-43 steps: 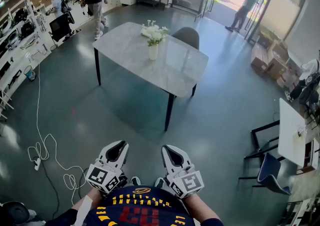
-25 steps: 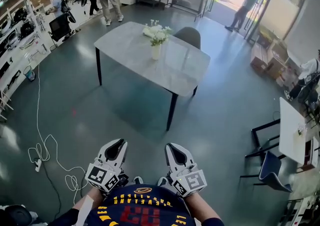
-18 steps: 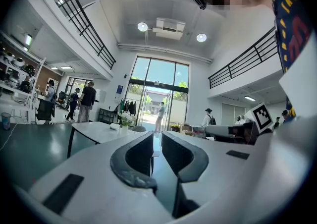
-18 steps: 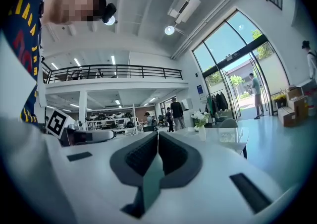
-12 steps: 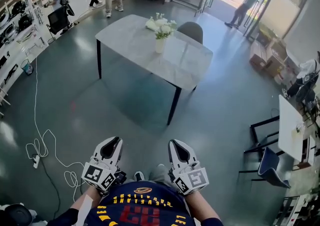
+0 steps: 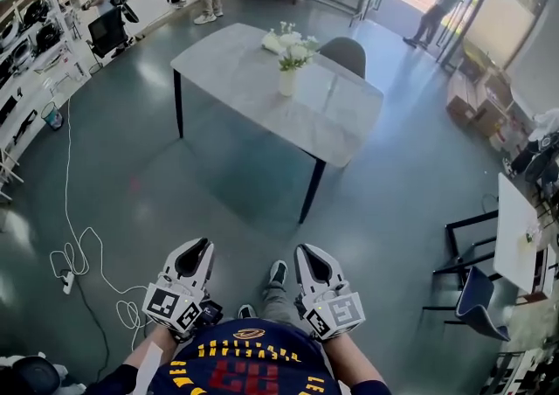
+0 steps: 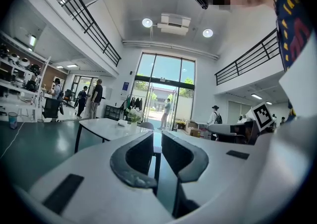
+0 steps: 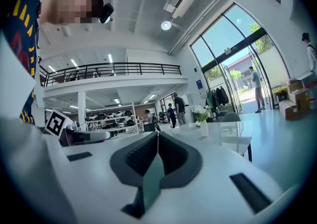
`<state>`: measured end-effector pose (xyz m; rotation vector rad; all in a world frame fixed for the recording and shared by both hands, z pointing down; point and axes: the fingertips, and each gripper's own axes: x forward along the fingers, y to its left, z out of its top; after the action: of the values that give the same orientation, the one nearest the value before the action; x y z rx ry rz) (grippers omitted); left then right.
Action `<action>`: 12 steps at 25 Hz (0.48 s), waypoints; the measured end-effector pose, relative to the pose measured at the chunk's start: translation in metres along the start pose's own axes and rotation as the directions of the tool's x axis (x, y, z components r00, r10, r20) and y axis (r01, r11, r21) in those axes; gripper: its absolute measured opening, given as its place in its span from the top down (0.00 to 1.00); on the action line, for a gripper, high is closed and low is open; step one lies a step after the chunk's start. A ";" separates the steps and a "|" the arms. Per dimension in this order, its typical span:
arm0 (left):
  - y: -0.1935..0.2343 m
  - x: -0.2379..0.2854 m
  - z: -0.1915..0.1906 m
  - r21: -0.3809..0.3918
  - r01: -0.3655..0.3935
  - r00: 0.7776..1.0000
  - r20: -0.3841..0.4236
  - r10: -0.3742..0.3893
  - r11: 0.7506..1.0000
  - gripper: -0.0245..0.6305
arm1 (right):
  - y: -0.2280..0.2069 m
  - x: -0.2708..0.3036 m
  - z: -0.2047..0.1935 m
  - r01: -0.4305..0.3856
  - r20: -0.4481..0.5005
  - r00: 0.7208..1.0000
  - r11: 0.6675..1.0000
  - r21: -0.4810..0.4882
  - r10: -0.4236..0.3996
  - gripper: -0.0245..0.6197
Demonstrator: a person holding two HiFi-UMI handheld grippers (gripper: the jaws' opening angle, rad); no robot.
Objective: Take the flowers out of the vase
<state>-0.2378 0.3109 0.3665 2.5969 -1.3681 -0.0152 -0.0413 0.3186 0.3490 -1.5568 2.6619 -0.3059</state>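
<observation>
Open hall, glossy dark green floor (image 6: pixel 131 166).

- Pale grey stone-look rectangular surface on black legs (image 6: pixel 229 70), set well ahead of the person, far out of reach.
- Slim white vase (image 6: pixel 287 82) stands upright on the surface, toward its far long edge. The bunch of white flowers with green leaves (image 6: pixel 293 44) sits in the vase, none lifted out.
- Rounded grey chair (image 6: pixel 344 54) is tucked in on the far side, just beside the vase (its back only shows).
- Left hand-held gripper (image 6: pixel 197 252), white with a marker cube, is held low in front of the person's chest and points level toward the surface. Its jaws stand a narrow slit apart, released, nothing between them.
- Right hand-held gripper (image 6: pixel 309 256) is alongside and parallel, well apart from the left. It is clenched, pads meeting edge to edge, empty.
- Person's shoe (image 6: pixel 277 273) shows on the floor between the two.
- Loose white cable (image 6: pixel 80 249) coils on the floor at the left, near a wall of shelving.
- Several people stand at the far end; one more is by the glass doors (image 6: pixel 435 7) (too small for detail).
</observation>
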 end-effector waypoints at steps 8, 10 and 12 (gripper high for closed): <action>0.014 0.052 0.012 0.014 -0.021 1.000 -0.006 0.021 1.000 0.88 | -0.039 0.044 0.014 -0.035 0.008 0.999 0.999 0.011 0.035 0.95; 0.014 0.068 0.016 0.016 -0.019 1.000 -0.005 0.019 1.000 0.88 | -0.052 0.054 0.016 -0.043 0.012 0.999 0.999 0.013 0.043 0.95; 0.015 0.081 0.020 0.010 -0.016 1.000 -0.003 0.016 1.000 0.88 | -0.062 0.064 0.016 -0.050 0.010 0.999 0.999 0.018 0.050 0.95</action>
<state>-0.2059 0.2329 0.3569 2.5926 -1.3906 -0.0017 -0.0172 0.2315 0.3491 -1.4800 2.6782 -0.3188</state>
